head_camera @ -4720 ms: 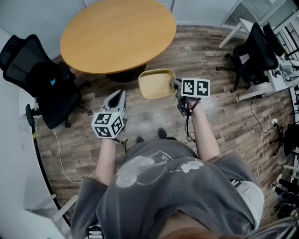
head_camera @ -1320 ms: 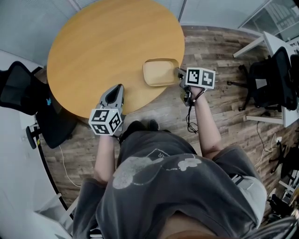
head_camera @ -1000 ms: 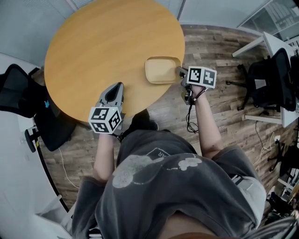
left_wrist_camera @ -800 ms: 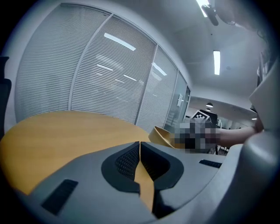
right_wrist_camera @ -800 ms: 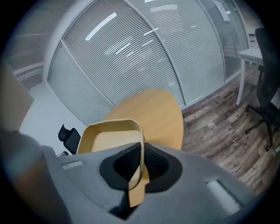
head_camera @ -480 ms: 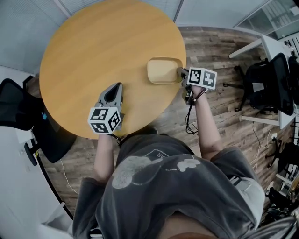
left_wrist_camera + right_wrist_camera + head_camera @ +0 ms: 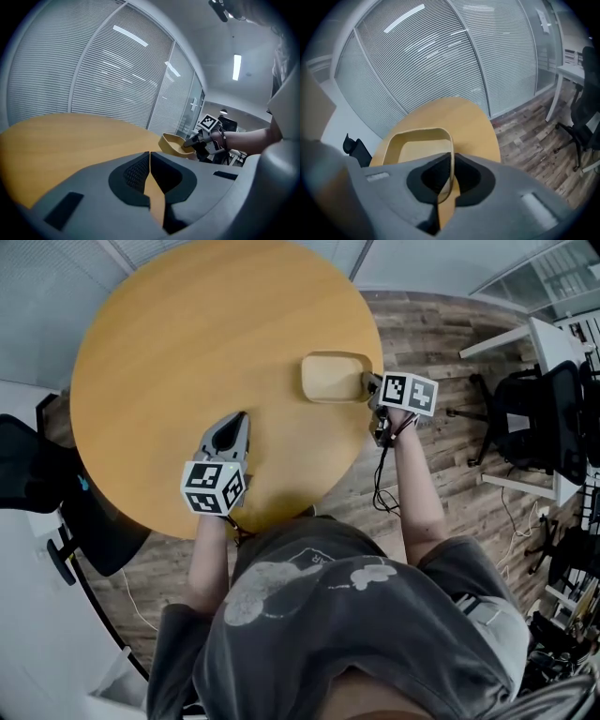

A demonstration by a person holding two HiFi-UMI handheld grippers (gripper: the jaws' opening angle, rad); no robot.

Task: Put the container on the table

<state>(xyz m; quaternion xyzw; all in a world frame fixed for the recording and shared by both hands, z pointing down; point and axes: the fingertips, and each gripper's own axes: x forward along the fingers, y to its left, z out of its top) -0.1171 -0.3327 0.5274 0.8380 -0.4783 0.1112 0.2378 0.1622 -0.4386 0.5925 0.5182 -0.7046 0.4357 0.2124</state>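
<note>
The container (image 7: 332, 377) is a tan, rounded-rectangle tub with nothing inside it. It sits over the right edge of the round wooden table (image 7: 169, 352); whether it touches the top is unclear. My right gripper (image 7: 368, 384) is shut on its near rim. In the right gripper view the rim of the container (image 7: 417, 143) runs between the closed jaws of the right gripper (image 7: 450, 161). My left gripper (image 7: 234, 420) hovers over the table's near side, shut on nothing. Its own view shows the left gripper (image 7: 149, 154) closed, with the container (image 7: 174, 143) off to the right.
Black office chairs stand left of the table (image 7: 42, 479) and at the right (image 7: 534, 413) beside a white desk (image 7: 530, 334). Wood-plank floor (image 7: 441, 427) surrounds the table. A glass wall with blinds (image 7: 440, 51) curves behind it.
The person has walked up to the table. The right gripper carried the container from over the floor to over the table's right edge. The left gripper now hangs over the tabletop.
</note>
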